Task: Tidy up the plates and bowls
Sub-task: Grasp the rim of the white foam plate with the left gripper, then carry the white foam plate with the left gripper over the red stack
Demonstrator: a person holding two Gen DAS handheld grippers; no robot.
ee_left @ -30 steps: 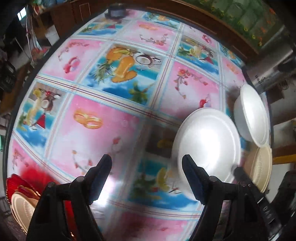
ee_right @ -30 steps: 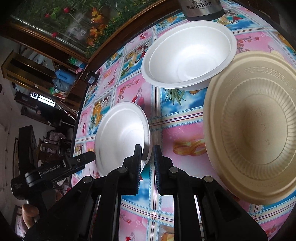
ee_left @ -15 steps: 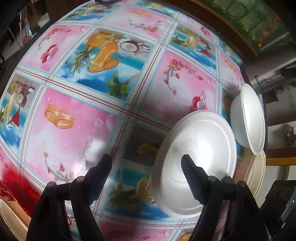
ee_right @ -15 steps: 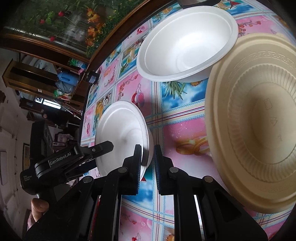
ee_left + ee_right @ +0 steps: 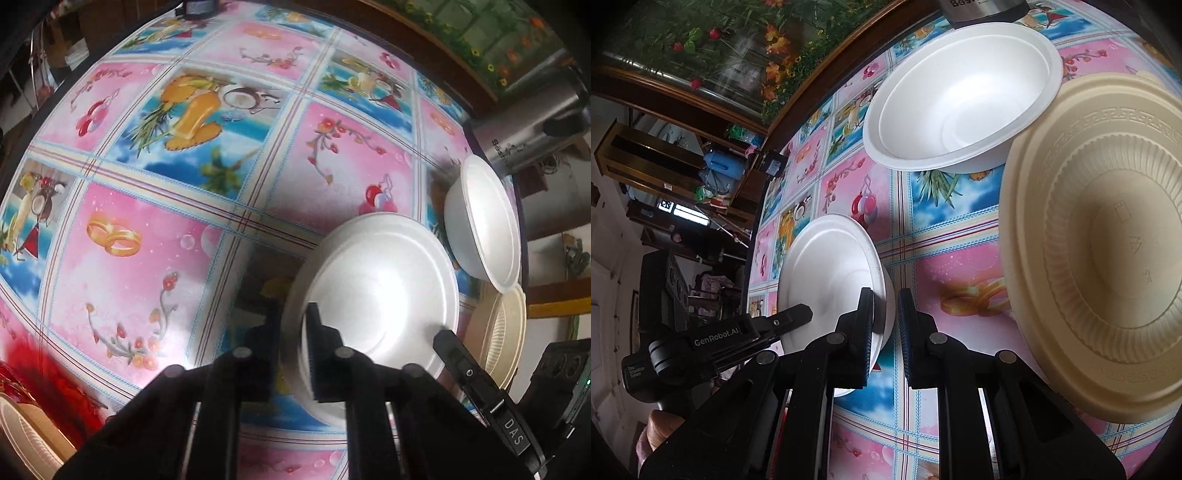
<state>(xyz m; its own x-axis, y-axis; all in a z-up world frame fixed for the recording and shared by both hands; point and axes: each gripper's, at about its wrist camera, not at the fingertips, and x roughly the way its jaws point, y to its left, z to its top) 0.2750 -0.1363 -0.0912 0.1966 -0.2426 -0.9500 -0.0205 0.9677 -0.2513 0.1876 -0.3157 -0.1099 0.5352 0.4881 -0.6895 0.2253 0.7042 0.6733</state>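
A small white foam bowl (image 5: 380,288) is tilted up off the flowered tablecloth (image 5: 147,266), held between both grippers. My left gripper (image 5: 293,314) is closing its jaws on the bowl's near rim, and the pads press on it. In the right wrist view, my right gripper (image 5: 885,297) is shut on the opposite rim of the same bowl (image 5: 827,266). The left gripper (image 5: 798,317) shows there at the bowl's far edge. A larger white bowl (image 5: 960,96) stands upright behind, touching a big beige ribbed plate (image 5: 1100,243) on the right.
A steel flask (image 5: 528,125) stands at the table's far edge behind the larger white bowl (image 5: 484,221). Red plates and a beige one (image 5: 22,424) lie at the lower left of the left wrist view. A dark wooden ledge with plants borders the table.
The left gripper's jaws went from wide apart to closed on the small bowl's rim. The bowl's left side has come closer to the left gripper. The right gripper kept its grip.
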